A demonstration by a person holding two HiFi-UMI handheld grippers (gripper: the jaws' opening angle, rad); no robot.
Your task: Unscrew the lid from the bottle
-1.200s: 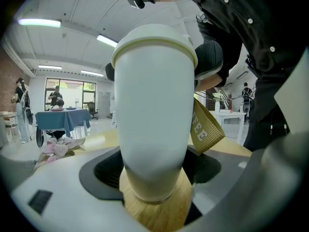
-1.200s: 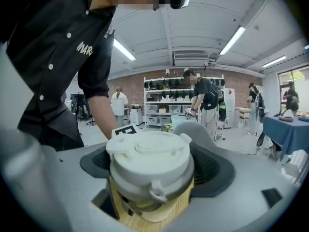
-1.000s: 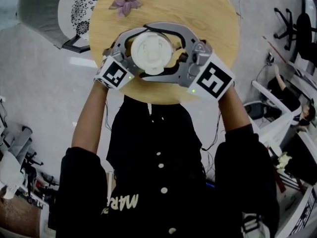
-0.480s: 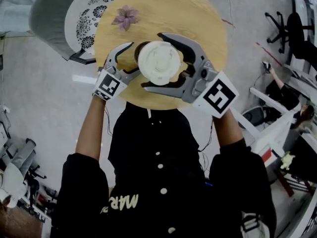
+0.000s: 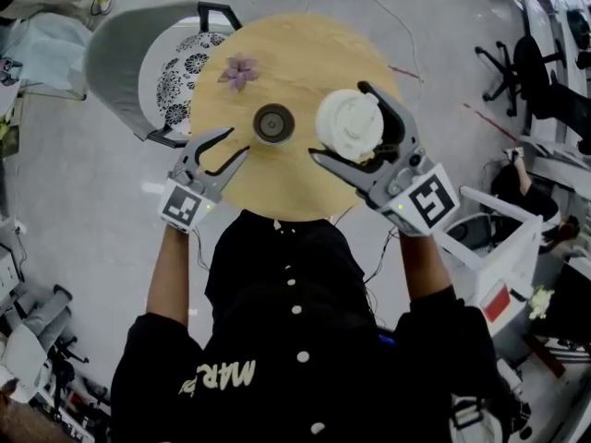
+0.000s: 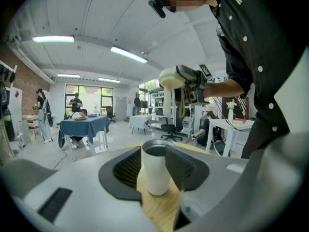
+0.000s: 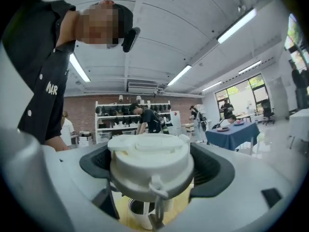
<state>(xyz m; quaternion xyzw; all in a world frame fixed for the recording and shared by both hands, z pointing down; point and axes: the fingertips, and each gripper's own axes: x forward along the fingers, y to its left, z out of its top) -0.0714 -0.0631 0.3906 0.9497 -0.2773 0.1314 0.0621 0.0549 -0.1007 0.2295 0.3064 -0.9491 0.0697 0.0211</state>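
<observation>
**Lid off & held in R gripper; bottle stands open on table**

The lid [image 5: 351, 123] is clamped btwn the pads of the R gripper [image 5: 340, 121], w/ the jaws spread wide round it & pressed on both sides. In the right gripper view the white lid [image 7: 149, 166] is seen to fill the gap, top face up, w/ its strap loop hung down at the front. The bottle [image 7: 139, 215] is seen below & beyond those jaws, clear of the lid.

The L gripper [image 5: 238, 140] is held w/ jaws about half apart. They have just been closing, & nothing is gripped. In the left gripper view the bottle [image 6: 156, 168] is framed in the gap btwn the pads [image 6: 128, 168], but in the head view it is shown ahead of the fingertips, untouched.

The bottle [image 5: 273, 123] is stood upright on the round wooden table [image 5: 305, 44], mouth uncovered, to the side of the R jaws & in front of the L jaws. Its inside is seen only as dark, so whether anything is in it cannot be told. A flower [image 5: 239, 70] is laid on the table beyond the bottle, well apart from both grippers.
</observation>
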